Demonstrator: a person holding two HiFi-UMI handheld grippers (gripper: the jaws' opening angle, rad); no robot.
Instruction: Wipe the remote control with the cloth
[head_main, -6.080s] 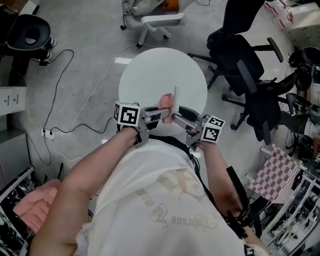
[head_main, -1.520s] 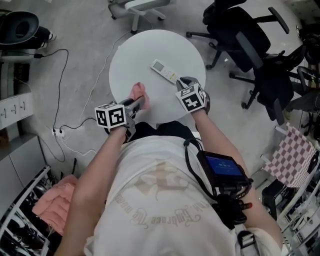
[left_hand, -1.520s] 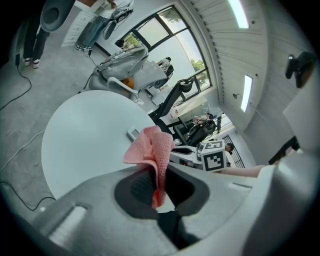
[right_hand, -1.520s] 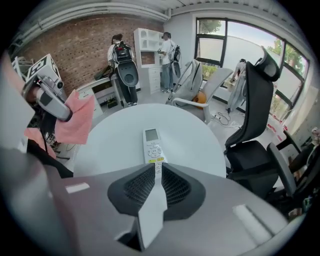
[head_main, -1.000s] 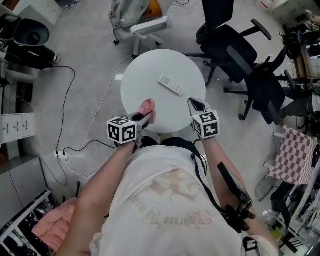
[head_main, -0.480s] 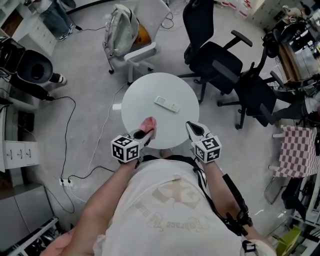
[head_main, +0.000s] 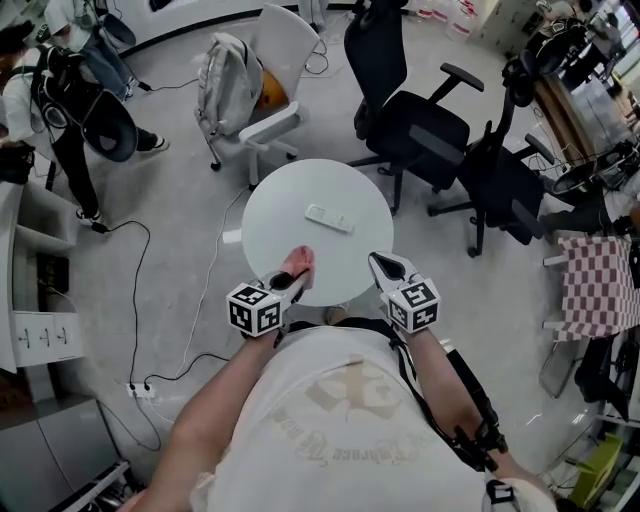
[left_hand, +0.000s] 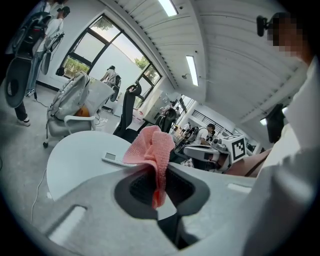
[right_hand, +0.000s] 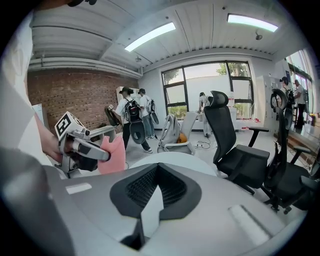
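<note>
Remote control (head_main: 329, 217): white, slim, lying flat near the middle of the round white table (head_main: 275, 195), with neither tool touching it. About six seconds back it stood on edge at the table's near rim, pinched by the right gripper with the cloth against it. A second and a half back it was already laid down, the right gripper just beside it. Cloth (head_main: 298, 265): pink, bunched, a fold clamped between the closed jaws of the left gripper (head_main: 291, 281). It hangs over the table's near edge, well apart from the remote. Right gripper (head_main: 381, 264): jaws together with nothing between them, held near the same edge, to the right of the cloth. Both grippers have since drawn back from the remote toward the person. Status, as a judgement: the remote has been released and put down, so the wiping looks finished. At most, the cloth is left to set down. Surroundings: black office chairs (head_main: 420, 125) beyond the table.
</note>
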